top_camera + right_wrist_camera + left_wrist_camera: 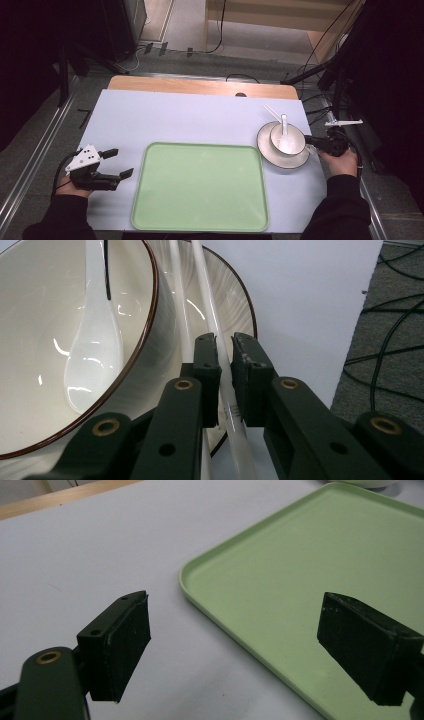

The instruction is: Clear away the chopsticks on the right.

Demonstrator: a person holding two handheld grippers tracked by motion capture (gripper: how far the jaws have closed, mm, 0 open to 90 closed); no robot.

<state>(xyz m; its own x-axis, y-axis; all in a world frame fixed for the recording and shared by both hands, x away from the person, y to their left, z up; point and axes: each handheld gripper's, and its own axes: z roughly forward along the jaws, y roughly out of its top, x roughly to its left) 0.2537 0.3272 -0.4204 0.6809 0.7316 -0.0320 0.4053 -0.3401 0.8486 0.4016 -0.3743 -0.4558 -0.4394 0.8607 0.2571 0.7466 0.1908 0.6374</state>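
Your right gripper (pixel 225 365) has its jaws clamped on one white chopstick (pixel 210 310); the 2nd chopstick (pixel 177 295) lies just beside it, outside the jaws, against the bowl (pixel 145 320). Both sticks rest across the plate (pixel 300 159) at the table's right edge, w/ the bowl and a white spoon (pixel 95 355) in it. Lift straight up, slowly, so the held stick doesn't drag its twin or tip the bowl. Keep the grip firm; the glazed stick looks slippery and may pivot, since you seem to hold it near one end. The green tray (pixel 200 185) looks like the likely drop spot. Left gripper (pixel 112 162) sits w/ jaws wide apart, nothing between them, just left of the tray; keep it there.
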